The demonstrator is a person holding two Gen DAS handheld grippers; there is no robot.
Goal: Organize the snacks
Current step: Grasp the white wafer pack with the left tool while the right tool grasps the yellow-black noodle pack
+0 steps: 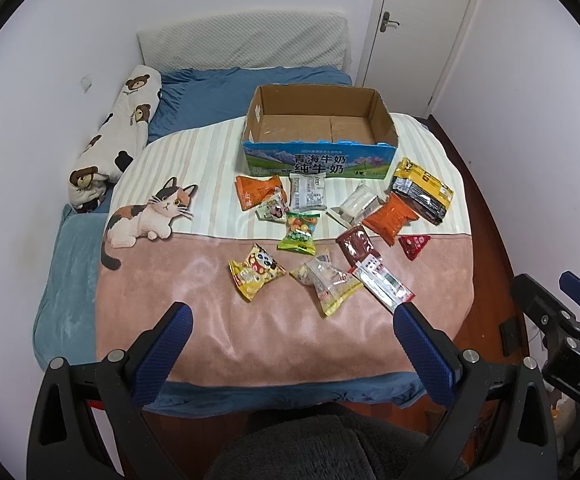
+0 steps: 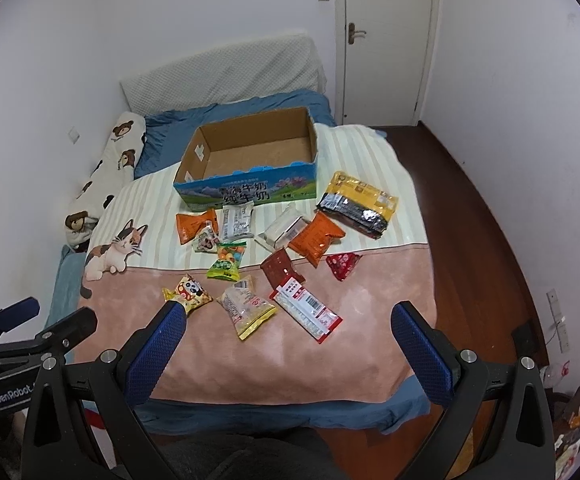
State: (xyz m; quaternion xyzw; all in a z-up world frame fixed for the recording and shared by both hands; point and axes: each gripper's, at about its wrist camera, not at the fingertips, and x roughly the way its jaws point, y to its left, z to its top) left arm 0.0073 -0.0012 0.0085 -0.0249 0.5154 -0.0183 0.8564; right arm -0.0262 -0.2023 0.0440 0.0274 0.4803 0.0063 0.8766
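Observation:
Several snack packets lie scattered on a bed blanket in front of an open cardboard box point(image 1: 319, 132) point(image 2: 250, 160) that holds nothing. Among them are a yellow panda packet point(image 1: 256, 272) point(image 2: 188, 294), a green candy packet point(image 1: 300, 232) point(image 2: 228, 262), a red-and-white bar point(image 1: 384, 286) point(image 2: 306, 312) and a yellow-black pack point(image 1: 422, 190) point(image 2: 358, 202). My left gripper point(image 1: 292, 320) is open and empty over the blanket's near part. My right gripper point(image 2: 290, 320) is open and empty, also near the front edge. Each gripper shows at the edge of the other's view.
The blanket point(image 1: 210, 320) with a cat print covers a blue bed. A bear-print pillow point(image 1: 118, 136) lies along the left wall. A white door point(image 2: 386, 40) stands at the back right. Dark wood floor point(image 2: 470, 220) runs along the bed's right side.

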